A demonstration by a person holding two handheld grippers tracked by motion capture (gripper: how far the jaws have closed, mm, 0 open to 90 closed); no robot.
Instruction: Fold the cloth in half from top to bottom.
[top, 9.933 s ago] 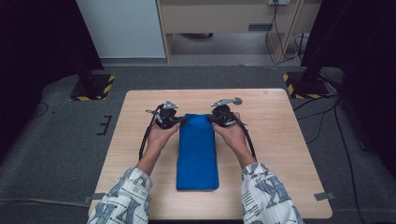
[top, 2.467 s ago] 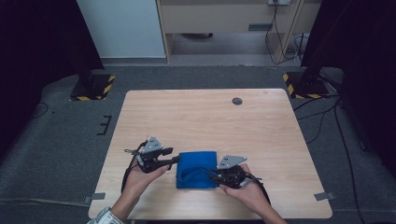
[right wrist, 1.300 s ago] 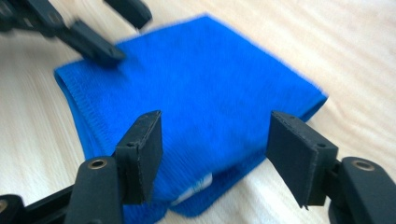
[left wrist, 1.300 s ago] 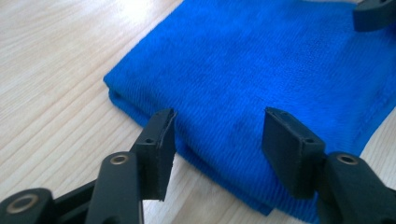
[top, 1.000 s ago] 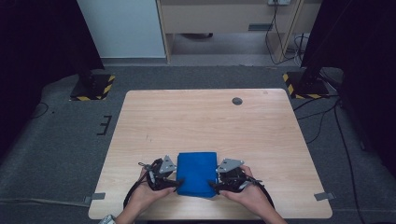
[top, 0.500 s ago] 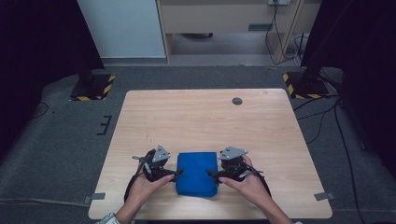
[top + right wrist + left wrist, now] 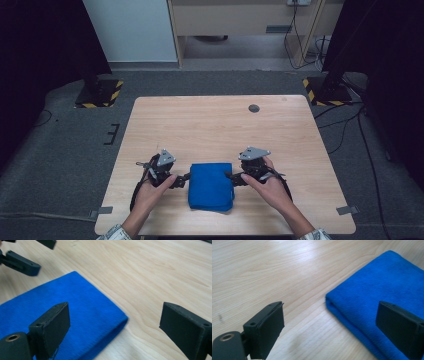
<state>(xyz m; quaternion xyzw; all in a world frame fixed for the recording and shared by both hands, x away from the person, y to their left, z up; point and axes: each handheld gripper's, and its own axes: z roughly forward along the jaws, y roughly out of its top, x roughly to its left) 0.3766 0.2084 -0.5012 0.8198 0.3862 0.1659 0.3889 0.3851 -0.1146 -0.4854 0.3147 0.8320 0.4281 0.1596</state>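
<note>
Nearest to us, two forearms in patterned sleeves come up from the bottom edge of the high view; each hand carries a gripper; between them sits the folded blue towel [image 7: 211, 185] near the front edge of the wooden table [image 7: 210, 125], folded into a thick little rectangle, lying flat.

The left gripper [image 7: 184, 179] is just beside the towel's left edge; its jaws have just been opening and now stand wide; in the left gripper view we see the towel's folded corner [image 7: 372, 302] ahead between the two black pads, one pad hovering over the cloth, the other over bare wood; nothing pinched as far as we can tell.

The right gripper [image 7: 231, 177] mirrors that on the towel's right edge; jaws also have just been opening, now spread wide; in the right gripper view the towel [image 7: 62, 315] lies under and behind one pad, the other pad over plain wood; no grip on the fabric; the left gripper's jaws [image 7: 22, 255] show blurry at the far top corner.

Farther back the tabletop is bare wood; a small round dark grommet [image 7: 254, 108] sits near the far edge; beyond that, grey floor, cables [image 7: 350, 130] and black stands with yellow-black hazard tape [image 7: 100, 95].
</note>
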